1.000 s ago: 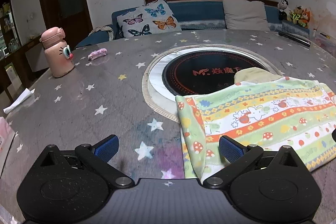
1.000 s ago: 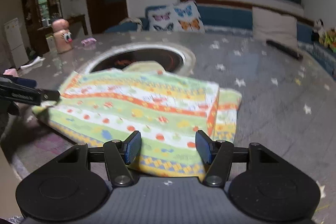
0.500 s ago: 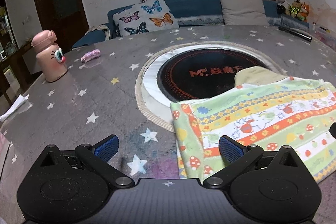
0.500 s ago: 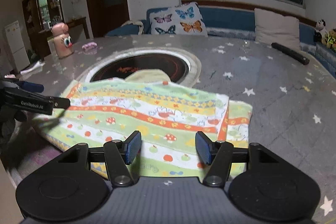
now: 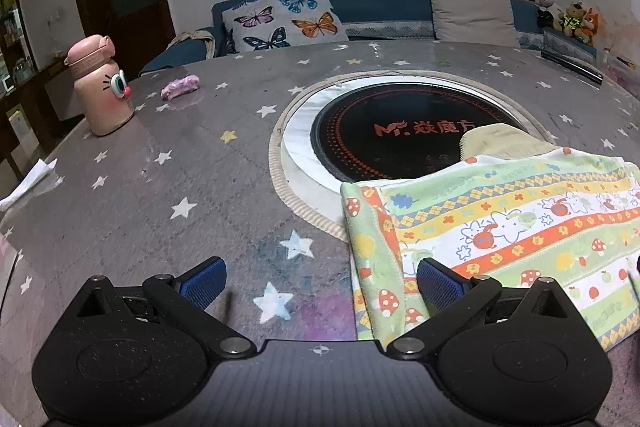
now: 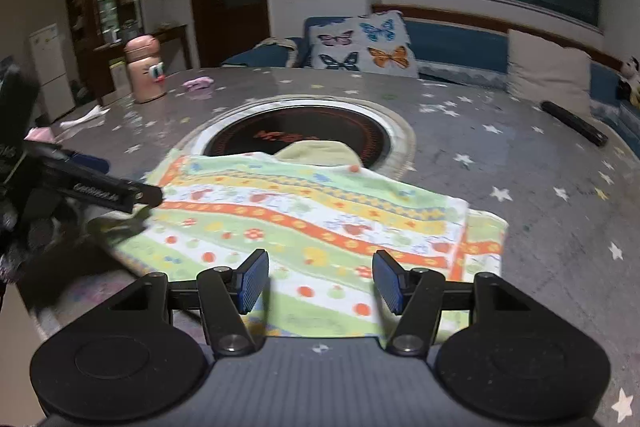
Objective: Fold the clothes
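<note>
Cloth (image 6: 312,223) first: it's a striped green, yellow and orange piece with little mushrooms and bunnies printed on it, lying folded flat on the grey star-patterned surface (image 5: 192,163), with its far edge overlapping the round black cooktop (image 5: 400,143) set into the middle. A plain pale yellow bit of fabric (image 5: 500,143) pokes out from under the far edge, over the cooktop.

Left hand-held gripper (image 5: 320,285) is spread wide with nothing between its blue pads; the left pad (image 5: 204,281) is over bare surface and the right one sits over the cloth's left edge, but I can't tell if it actually touches. Right hand-held gripper (image 6: 316,281) is about half open, nothing pinched in it, hovering over the near edge of the cloth. From the right camera you can see the left one's black finger (image 6: 108,189) reaching in by the cloth's left corner.

Other stuff around: a pink cartoon-face bottle (image 5: 100,87) standing upright at the far left, a small pink wad (image 5: 180,87) near it, a white scrap of paper (image 5: 28,181) by the left rim, a dark bar-shaped thing (image 6: 574,123) at the far right, and a butterfly pillow (image 5: 284,17) on the blue sofa behind.
</note>
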A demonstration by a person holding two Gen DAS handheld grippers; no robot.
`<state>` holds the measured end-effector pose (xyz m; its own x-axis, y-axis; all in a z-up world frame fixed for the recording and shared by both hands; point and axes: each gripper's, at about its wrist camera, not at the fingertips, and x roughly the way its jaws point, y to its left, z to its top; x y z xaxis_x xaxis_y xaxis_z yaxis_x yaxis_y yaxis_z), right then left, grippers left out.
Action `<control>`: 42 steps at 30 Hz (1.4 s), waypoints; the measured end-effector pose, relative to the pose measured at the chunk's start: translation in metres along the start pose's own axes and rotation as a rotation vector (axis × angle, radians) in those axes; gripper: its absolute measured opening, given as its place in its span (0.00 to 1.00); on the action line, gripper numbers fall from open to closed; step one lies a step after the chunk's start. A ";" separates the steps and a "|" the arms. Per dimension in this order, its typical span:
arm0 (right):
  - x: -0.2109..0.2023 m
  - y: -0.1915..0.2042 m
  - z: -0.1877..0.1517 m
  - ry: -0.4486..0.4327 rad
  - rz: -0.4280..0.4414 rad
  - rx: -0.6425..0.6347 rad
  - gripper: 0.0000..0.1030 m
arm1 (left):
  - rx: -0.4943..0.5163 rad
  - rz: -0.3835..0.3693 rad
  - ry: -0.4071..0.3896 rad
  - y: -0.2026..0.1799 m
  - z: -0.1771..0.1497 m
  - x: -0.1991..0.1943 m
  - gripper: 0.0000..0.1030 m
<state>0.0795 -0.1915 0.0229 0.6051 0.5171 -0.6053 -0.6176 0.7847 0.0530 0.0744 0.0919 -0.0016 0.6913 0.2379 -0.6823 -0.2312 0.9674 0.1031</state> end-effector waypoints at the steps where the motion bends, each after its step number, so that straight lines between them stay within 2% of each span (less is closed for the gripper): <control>1: -0.001 0.003 0.000 0.000 0.006 -0.012 0.57 | 0.000 0.001 0.001 0.000 0.000 -0.001 1.00; 16: 0.005 0.062 0.003 0.022 0.127 -0.191 0.57 | -0.024 0.029 0.010 0.013 0.001 -0.008 1.00; 23: 0.015 0.097 0.011 0.019 0.189 -0.292 0.57 | -0.104 0.048 0.005 0.037 0.004 -0.009 1.00; 28: 0.025 0.124 0.012 0.018 0.214 -0.388 0.57 | -0.154 0.036 0.015 0.050 0.004 -0.005 1.00; 33: 0.036 0.147 0.012 0.023 0.223 -0.471 0.57 | -0.194 -0.003 0.034 0.056 0.003 -0.003 1.00; 42: 0.050 0.178 0.001 0.014 0.203 -0.608 0.55 | -0.307 -0.145 0.072 0.063 0.005 0.000 1.00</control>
<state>0.0007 -0.0256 0.0028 0.4422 0.6269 -0.6414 -0.8963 0.3360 -0.2895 0.0630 0.1528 0.0085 0.6844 0.0828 -0.7244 -0.3371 0.9169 -0.2137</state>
